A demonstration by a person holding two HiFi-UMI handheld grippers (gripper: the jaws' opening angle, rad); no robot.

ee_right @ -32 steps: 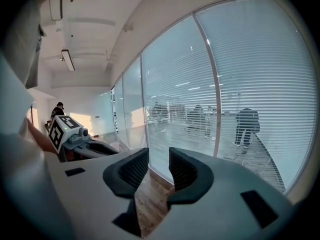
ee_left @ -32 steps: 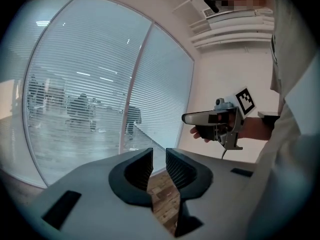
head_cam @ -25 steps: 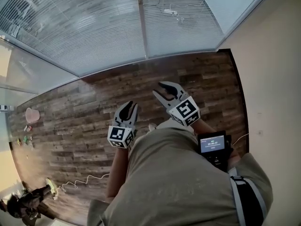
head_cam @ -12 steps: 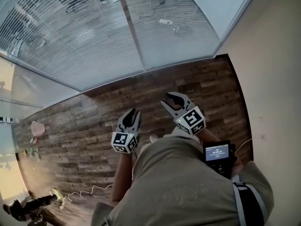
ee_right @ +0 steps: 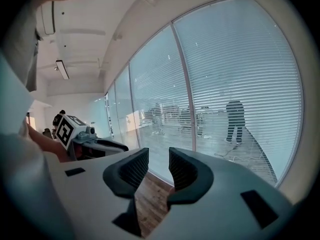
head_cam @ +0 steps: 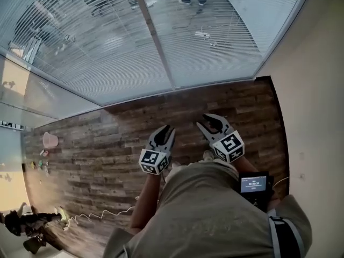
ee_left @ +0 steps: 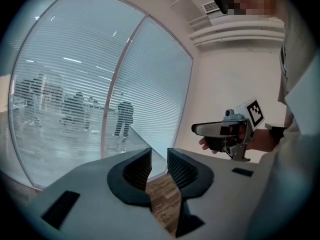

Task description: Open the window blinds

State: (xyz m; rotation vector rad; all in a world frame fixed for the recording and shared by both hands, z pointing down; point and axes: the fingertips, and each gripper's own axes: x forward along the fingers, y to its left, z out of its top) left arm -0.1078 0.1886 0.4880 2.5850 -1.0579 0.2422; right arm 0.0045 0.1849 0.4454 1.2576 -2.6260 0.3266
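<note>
White slatted blinds (head_cam: 107, 47) hang lowered over the glass wall, split by a metal post (head_cam: 153, 34); people show dimly through the slats. My left gripper (head_cam: 164, 129) and right gripper (head_cam: 210, 121) are held side by side over the wood floor, short of the blinds and pointing at them. The left gripper (ee_left: 159, 156) is open with a narrow gap; its jaws have just been opening and nothing is between them. The right gripper (ee_right: 158, 156) is open and empty too. Both gripper views show the blinds (ee_right: 240, 74) ahead, with nothing touched.
A beige wall (head_cam: 317, 90) meets the window at the right corner. A pink object (head_cam: 50, 140) lies on the wood floor (head_cam: 97, 144) at the left. A white cable (head_cam: 97, 216) and a dark stand (head_cam: 21, 224) are at the lower left.
Both grippers have moved forward toward the blinds, side by side. The window now fills more of the head view.
</note>
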